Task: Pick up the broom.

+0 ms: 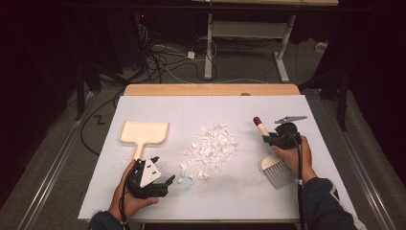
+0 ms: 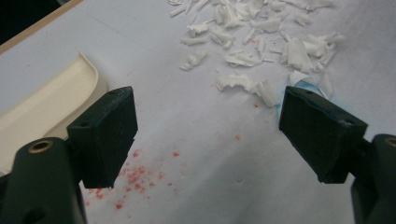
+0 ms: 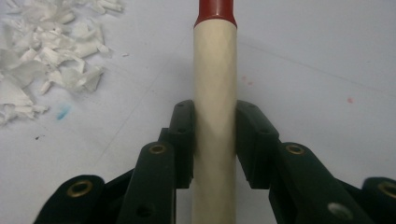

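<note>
1. Right gripper (image 3: 215, 140) is clamped on the cream handle of the brush (image 1: 268, 143). In the right gripper view both pads press the shaft, with the handle's red tip pointing away from me.
2. In the high view the brush lies on the right side of the table (image 1: 287, 201). Its bristle head is towards me, under the right hand, and its red end points up the table. I cannot tell whether the bristles are off the surface yet.
3. Left gripper (image 2: 208, 135) stands spread wide with nothing between its jaws. It hovers low, just beside the handle of the cream dustpan (image 1: 143, 133) at the left.
4. The pile of white paper scraps (image 1: 210, 146) sits mid-table, between pan and brush and touching neither.
5. My read of the step: the brush grip is made, the pan not yet taken.
6. Next I'd have the left close on the pan handle and set the pan's lip against the pile's left edge. Then the right lifts the brush, drops its bristles beyond the scraps and sweeps leftward.
7. Watch for light scraps scattering, so I'd keep strokes short and the lip flat.
</note>
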Motion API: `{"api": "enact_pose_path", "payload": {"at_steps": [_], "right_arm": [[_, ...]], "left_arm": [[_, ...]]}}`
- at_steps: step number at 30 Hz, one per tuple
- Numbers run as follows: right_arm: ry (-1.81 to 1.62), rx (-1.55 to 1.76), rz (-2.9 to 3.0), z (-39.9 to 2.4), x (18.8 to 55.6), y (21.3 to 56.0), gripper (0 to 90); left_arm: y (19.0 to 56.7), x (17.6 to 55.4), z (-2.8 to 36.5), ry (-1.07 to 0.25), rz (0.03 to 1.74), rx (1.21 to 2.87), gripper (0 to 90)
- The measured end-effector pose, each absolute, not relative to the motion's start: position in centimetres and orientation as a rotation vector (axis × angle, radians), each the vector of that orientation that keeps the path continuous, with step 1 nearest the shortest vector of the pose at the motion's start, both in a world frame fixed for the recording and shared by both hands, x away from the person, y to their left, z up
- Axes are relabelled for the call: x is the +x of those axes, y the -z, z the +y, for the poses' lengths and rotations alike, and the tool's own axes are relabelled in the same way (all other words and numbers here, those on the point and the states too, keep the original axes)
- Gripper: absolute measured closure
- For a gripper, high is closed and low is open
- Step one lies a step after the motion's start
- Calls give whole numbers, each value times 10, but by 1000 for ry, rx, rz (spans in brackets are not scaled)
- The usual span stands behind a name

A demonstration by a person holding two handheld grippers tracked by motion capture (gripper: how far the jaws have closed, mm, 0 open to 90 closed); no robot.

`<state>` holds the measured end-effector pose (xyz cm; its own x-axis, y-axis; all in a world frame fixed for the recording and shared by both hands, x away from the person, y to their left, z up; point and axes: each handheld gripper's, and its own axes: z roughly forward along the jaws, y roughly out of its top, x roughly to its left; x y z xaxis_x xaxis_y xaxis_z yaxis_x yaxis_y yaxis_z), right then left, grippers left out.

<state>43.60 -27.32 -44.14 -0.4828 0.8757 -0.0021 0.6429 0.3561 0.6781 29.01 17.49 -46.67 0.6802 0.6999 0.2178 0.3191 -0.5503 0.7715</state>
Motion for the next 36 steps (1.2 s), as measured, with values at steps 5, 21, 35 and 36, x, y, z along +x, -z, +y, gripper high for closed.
{"api": "enact_pose_path", "payload": {"at_steps": [5, 21, 35, 36], "right_arm": [[-971, 1264, 2211, -281, 419, 427, 707], [-1246, 1072, 2076, -296, 353, 382, 709], [-1330, 974, 2077, -261, 338, 364, 710], [-1330, 974, 2077, -261, 338, 364, 710]], "left_arm": [[466, 290, 174, -665, 779, 2159, 185], [453, 286, 161, -594, 777, 2073, 186], [430, 278, 80, -351, 590, 1997, 195], [428, 278, 70, -345, 569, 2001, 195]]}}
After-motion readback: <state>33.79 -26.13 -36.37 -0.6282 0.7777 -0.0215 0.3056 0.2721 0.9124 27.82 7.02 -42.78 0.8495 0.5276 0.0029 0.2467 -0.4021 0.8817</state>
